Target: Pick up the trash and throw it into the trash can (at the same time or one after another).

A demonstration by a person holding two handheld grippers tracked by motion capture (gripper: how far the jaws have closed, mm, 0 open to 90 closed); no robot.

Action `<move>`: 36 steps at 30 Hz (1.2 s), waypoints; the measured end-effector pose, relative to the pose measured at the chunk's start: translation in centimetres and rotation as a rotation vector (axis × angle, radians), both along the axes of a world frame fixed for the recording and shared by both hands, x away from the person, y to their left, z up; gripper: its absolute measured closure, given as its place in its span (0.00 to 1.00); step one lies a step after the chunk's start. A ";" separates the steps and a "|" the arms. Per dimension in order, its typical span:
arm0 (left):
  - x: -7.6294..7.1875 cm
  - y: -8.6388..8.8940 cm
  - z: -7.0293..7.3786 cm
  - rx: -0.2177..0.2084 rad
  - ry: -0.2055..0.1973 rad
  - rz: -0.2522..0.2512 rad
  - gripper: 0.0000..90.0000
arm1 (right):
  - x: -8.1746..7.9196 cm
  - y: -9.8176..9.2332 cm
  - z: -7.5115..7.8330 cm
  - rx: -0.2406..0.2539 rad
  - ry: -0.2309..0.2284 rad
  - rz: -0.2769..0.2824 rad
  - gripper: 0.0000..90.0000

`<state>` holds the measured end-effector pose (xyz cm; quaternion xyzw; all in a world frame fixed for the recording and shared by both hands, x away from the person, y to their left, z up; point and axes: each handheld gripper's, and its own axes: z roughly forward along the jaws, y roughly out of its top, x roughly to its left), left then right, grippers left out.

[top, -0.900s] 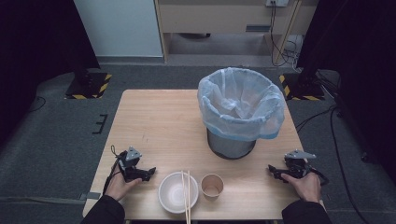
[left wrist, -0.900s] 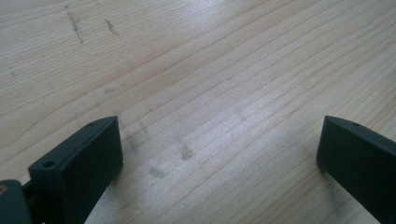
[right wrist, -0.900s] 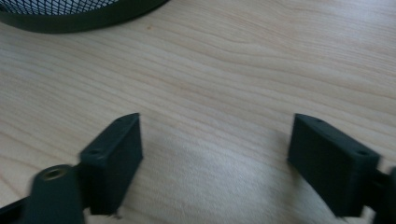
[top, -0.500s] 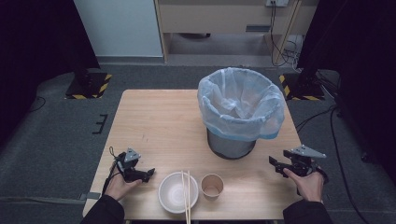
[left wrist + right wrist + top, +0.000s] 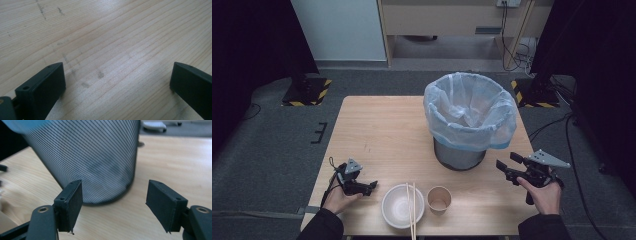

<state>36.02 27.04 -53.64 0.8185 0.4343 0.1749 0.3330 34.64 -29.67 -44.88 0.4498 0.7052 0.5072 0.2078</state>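
My left gripper (image 5: 371,186) rests low at the table's front left, held by a hand, with its jaws pointing right toward a white bowl (image 5: 398,206). In the left gripper view it (image 5: 117,67) is open wide over bare wood. My right gripper (image 5: 507,161) is held at the front right, pointing left at the base of a metal mesh bin (image 5: 460,154). In the right gripper view it (image 5: 113,183) stands open with nothing between the jaws, and the bin (image 5: 95,157) is close ahead. Chopsticks (image 5: 412,210) lie across the bowl. A paper cup (image 5: 439,199) stands right of it.
A pale blue plastic liner (image 5: 469,110) is draped over the bin's rim. The wooden table (image 5: 382,130) has bare room across its left and far parts. Dark floor surrounds it, with cables at the right.
The right hand has lifted its gripper a little off the table and tilted it, still pointing at the bin. The left gripper has stayed in place.
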 end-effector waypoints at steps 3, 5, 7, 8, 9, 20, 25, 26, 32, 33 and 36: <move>0.0 0.0 0.0 0.000 0.000 0.000 0.00 | -0.3 0.2 1.2 0.010 -0.034 0.006 0.34; 0.0 0.0 0.0 0.000 0.000 0.001 0.00 | -0.6 0.4 2.3 0.023 -0.063 0.015 0.35; 0.0 0.0 0.0 0.000 0.000 0.002 0.00 | -0.9 0.6 3.3 0.034 -0.087 0.024 0.36; 0.0 0.0 0.0 0.000 0.000 0.002 0.00 | -1.0 0.7 3.6 0.037 -0.097 0.030 0.36; 0.0 0.0 0.0 0.000 0.000 0.002 0.00 | -1.0 0.7 3.6 0.037 -0.097 0.030 0.36; 0.0 -0.1 0.0 -0.002 0.000 0.005 0.00 | -2.6 4.0 7.0 0.082 -0.168 0.136 0.45; 0.0 -0.1 0.0 -0.002 0.000 0.005 0.00 | -3.0 5.8 7.3 0.078 -0.160 0.187 0.50; 0.0 -0.1 0.0 -0.002 0.000 0.005 0.00 | -3.0 6.3 7.2 0.080 -0.156 0.200 0.51; 0.0 -0.1 0.0 -0.002 0.000 0.007 0.00 | -2.9 8.2 6.0 0.050 -0.105 0.251 0.56; 0.0 -0.1 0.0 -0.002 0.000 0.007 0.00 | -2.9 8.6 5.6 0.044 -0.093 0.262 0.57; 0.0 -0.1 0.0 -0.001 0.000 0.007 0.00 | -2.8 9.3 4.9 0.039 -0.067 0.283 0.59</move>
